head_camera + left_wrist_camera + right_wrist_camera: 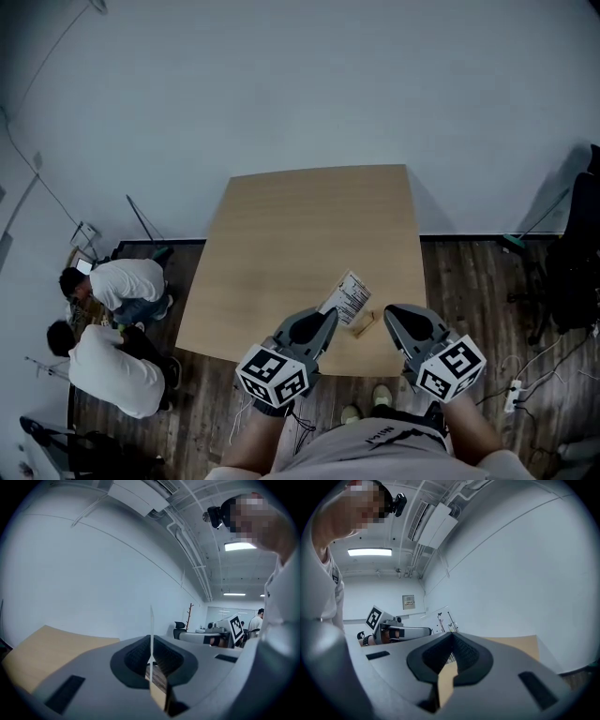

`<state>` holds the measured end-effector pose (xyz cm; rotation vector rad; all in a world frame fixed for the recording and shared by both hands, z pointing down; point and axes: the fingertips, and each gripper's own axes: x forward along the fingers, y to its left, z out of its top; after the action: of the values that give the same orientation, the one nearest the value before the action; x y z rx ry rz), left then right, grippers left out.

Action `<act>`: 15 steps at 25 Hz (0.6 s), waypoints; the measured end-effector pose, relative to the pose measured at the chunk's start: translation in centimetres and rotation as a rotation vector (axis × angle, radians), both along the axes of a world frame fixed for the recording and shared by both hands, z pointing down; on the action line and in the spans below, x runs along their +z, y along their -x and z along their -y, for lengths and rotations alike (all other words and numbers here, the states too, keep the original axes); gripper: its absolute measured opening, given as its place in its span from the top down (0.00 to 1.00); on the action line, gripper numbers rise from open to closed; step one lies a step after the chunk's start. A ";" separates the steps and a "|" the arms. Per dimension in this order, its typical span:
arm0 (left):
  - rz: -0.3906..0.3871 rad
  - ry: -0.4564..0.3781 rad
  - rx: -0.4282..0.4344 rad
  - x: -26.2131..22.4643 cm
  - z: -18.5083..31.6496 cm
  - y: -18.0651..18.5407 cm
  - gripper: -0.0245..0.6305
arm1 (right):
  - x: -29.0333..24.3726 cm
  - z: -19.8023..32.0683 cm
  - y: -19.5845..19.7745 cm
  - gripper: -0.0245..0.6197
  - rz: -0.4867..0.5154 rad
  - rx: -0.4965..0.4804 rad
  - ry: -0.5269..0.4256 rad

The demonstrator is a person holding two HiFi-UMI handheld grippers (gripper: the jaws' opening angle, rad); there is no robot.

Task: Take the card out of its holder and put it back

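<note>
Pale wood covered the table (281, 234) in the head view. Near its front edge a white printed card (351, 297) sat tilted, seemingly lifted, with one corner at the tip of the left gripper (328, 317). The right gripper (389, 315) pointed in from the other side, and a small brown piece (364, 324) lay between the two. Whether that piece belonged to the holder could not be told, nor whether the card sat inside a clear sleeve. Two people (112, 319) crouched on the dark floor, well apart from the work. In the left gripper view the card (151, 625) showed edge-on as a thin white line rising between the ribbed pads (136, 656). The jaws pinched it low down, a grip that probably left its flat faces free for the other tool. In the right gripper view the jaws were pressed together at their tips with nothing discernible caught in them. A strip of print showed through the gap behind the tips, so this gripper seemed poised beside the card, not holding it.
</note>
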<state>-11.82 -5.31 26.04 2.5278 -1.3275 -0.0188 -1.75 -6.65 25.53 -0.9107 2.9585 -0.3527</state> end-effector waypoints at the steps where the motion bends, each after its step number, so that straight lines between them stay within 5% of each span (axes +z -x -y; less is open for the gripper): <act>1: -0.002 -0.003 -0.003 -0.1 0.1 0.0 0.93 | -0.1 0.1 0.0 0.94 0.000 0.000 -0.002; 15: 0.007 0.054 0.011 3.5 2.0 0.3 0.93 | 2.1 1.3 -0.5 0.94 -0.011 0.020 0.051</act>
<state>-12.07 -7.32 29.50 2.4923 -1.2994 0.0273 -1.29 -7.96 27.64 -0.9501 2.9605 -0.4259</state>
